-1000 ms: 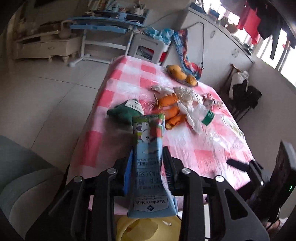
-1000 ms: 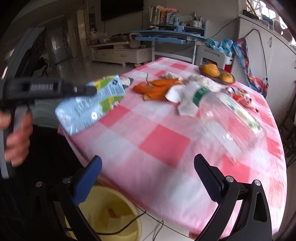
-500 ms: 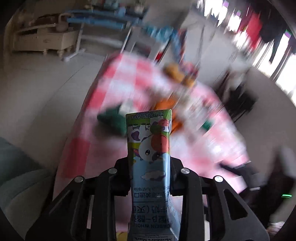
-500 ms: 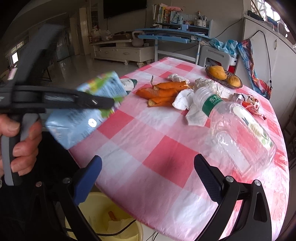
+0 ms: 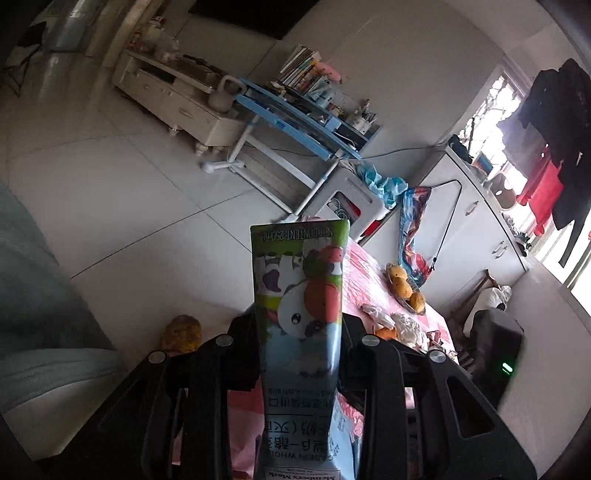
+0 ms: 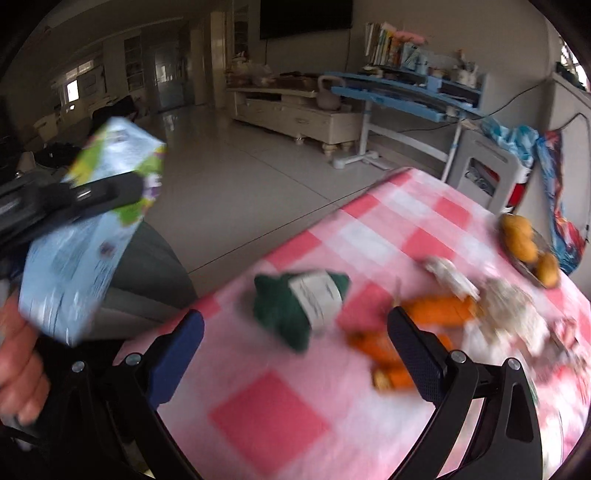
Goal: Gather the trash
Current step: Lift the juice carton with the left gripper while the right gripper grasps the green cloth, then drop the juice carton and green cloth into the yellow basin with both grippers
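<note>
Left claw (image 5: 300, 343) clamps the milk carton (image 5: 300, 295) — sticking out past its tips.

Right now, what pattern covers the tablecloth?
Pink and white checks on the tablecloth, clearest in the right wrist view.

Pink-and-white checked tablecloth (image 6: 269, 417) covers the table. At its far end there's a dish of yellow-orange fruit (image 6: 528, 247), sitting near the edge. Beyond that a blue desk (image 6: 402, 98) with books (image 6: 384, 46) stacked on its shelf, and a grey kettlebell (image 6: 328, 98) parked on a cream TV cabinet (image 6: 295, 118). Dark TV (image 6: 306, 16) on the wall. Red and black clothes (image 5: 550, 147) hang by the window, and the floor is pale tile (image 5: 122, 206).
</note>
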